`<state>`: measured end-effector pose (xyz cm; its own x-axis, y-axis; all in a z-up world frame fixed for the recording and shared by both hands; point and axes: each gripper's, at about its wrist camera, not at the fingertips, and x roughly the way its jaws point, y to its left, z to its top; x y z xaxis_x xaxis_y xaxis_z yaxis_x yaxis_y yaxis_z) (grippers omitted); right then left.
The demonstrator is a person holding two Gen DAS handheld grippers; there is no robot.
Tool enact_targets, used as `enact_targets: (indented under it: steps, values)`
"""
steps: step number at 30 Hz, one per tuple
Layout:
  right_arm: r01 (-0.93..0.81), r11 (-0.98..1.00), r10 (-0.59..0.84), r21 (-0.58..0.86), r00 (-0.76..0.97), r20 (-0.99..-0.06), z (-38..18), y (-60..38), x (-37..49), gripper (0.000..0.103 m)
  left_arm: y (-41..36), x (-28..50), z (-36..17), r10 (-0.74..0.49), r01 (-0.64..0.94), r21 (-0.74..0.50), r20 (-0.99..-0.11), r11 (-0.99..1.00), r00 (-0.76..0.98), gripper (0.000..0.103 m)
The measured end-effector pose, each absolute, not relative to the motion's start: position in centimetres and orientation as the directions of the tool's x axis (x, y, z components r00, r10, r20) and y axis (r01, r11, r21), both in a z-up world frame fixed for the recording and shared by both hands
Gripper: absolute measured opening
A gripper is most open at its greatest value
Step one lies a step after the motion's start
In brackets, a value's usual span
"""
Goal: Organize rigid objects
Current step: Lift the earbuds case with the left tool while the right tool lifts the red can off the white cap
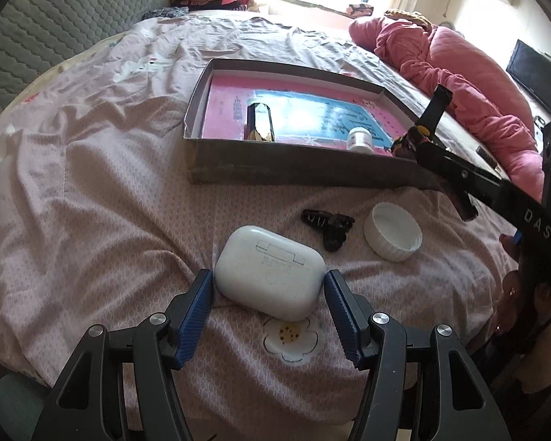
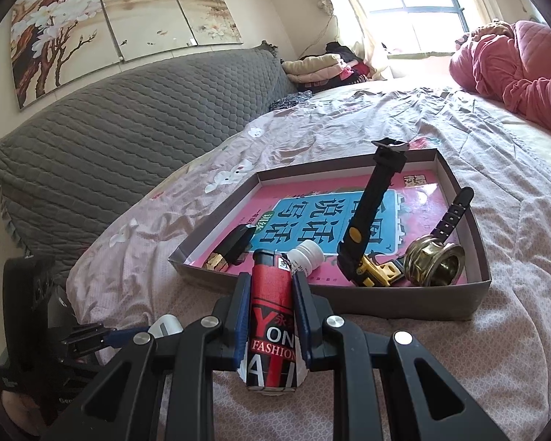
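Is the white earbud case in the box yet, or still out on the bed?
Out. The white earbud case lies on the bedsheet, in front of the box.

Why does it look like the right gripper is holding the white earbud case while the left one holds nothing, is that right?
Not quite. The right gripper is shut on a red and black lighter, as the right wrist view shows. The white earbud case lies on the bed between the open left gripper, which indeed holds nothing.
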<state>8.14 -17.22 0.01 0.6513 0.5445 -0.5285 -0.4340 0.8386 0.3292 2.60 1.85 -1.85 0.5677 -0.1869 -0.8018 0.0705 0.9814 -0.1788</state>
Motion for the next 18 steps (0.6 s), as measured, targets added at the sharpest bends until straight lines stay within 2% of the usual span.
enact_targets:
  steps: [7,18]
  values:
    - [-0.438,0.836,0.548,0.33,0.649,-0.527,0.0,-17.1,8.1,0.023,1.6,3.1,-3.0,-0.187,0.096,-0.161,-0.819,0.982,0.542,0.062]
    - [-0.427,0.836,0.548,0.344,0.65,-0.526,-0.1,-17.4,8.3,0.023,1.6,5.1,-3.2,-0.207,0.127,-0.164,-0.8,0.978,0.564,0.062]
